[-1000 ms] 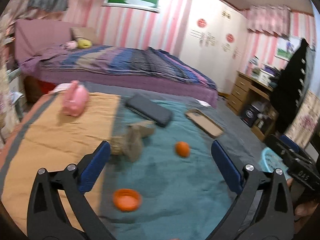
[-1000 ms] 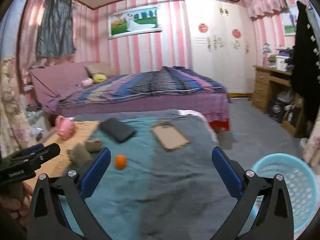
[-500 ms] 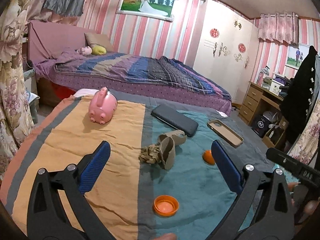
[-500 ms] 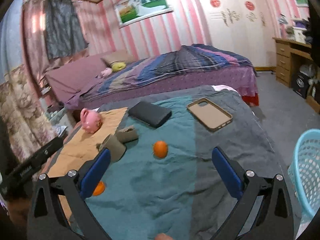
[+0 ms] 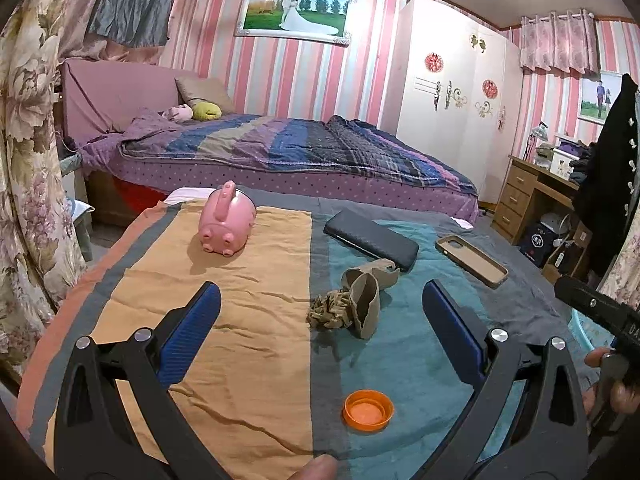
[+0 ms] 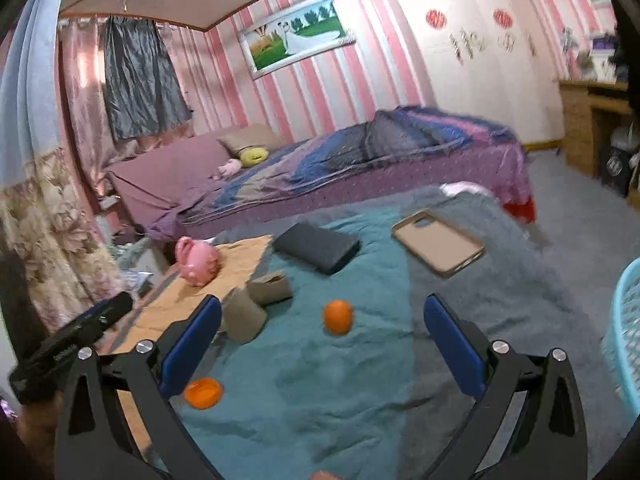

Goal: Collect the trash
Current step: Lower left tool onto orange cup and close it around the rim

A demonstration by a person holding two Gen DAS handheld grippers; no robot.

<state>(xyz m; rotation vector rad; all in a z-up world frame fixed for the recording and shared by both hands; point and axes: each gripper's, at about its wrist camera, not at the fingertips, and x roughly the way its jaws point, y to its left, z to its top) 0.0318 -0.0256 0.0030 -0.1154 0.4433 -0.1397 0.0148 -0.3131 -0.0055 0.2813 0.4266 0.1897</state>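
Note:
On the striped cloth lie a crumpled brown paper wad with torn cardboard tubes (image 5: 352, 304), an orange bottle cap (image 5: 368, 405) and an orange fruit (image 6: 338, 317). My left gripper (image 5: 320, 332) hangs open above the cloth, the wad just ahead between its fingers and the cap near its right finger. My right gripper (image 6: 322, 340) is open too, with the orange fruit a little ahead between its fingers; the cardboard tubes (image 6: 256, 304) sit off its left finger and the cap (image 6: 203, 393) lower left. A light blue basket (image 6: 624, 332) stands at the right edge.
A pink piggy bank (image 5: 227, 224), a dark flat case (image 5: 370, 238) and a tan phone case (image 5: 472, 255) also lie on the cloth. Behind is a purple bed (image 5: 280, 152); a desk (image 5: 536, 196) stands at right, floral curtains (image 5: 28, 160) at left.
Both views have shifted: the left gripper drew back and left, the wad and cap now nearer centre. The right gripper swung left and closer to the orange fruit. Both stayed open.

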